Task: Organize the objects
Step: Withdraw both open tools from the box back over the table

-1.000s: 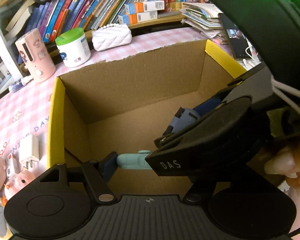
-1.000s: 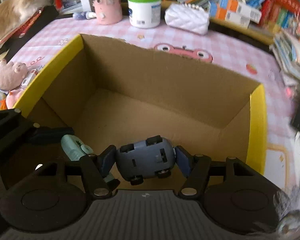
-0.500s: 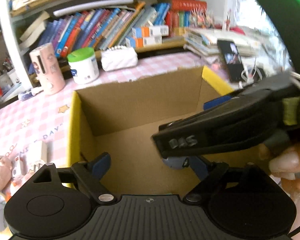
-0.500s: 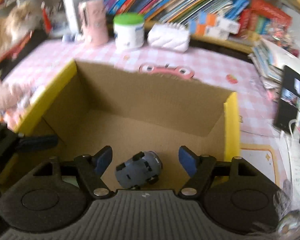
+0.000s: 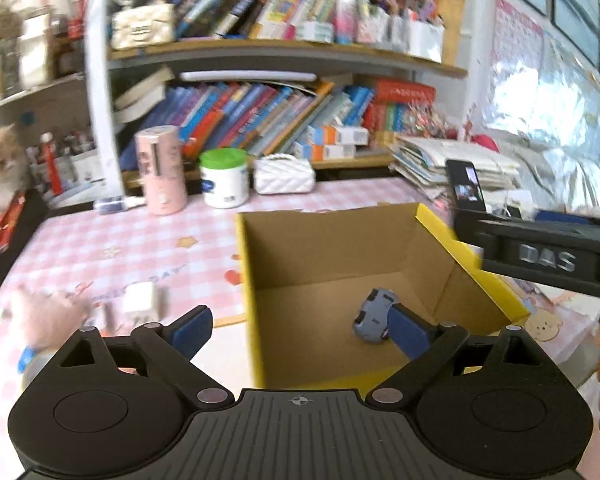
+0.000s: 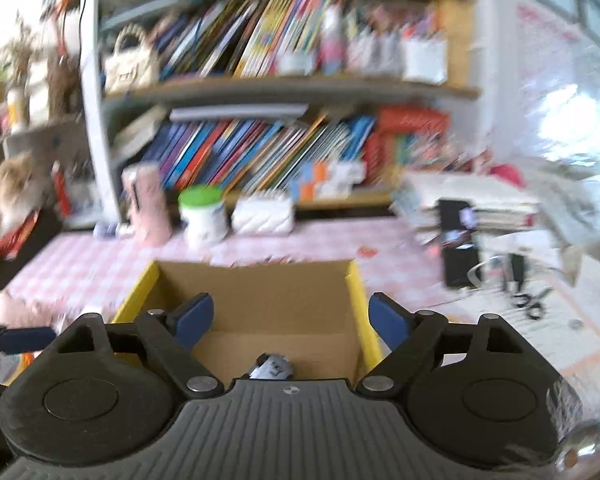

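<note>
Both of your grippers have lifted back out of the cardboard box, jaws just opening: the left gripper and right gripper now stand spread and empty, and the grey toy car lies on the box floor toward its near right corner. On the tabletop to the left, the white charger and pink plush wait. Swinging left quickly, you could clip the box's yellow near-left edge and shove the box, or knock the plush away.
</note>
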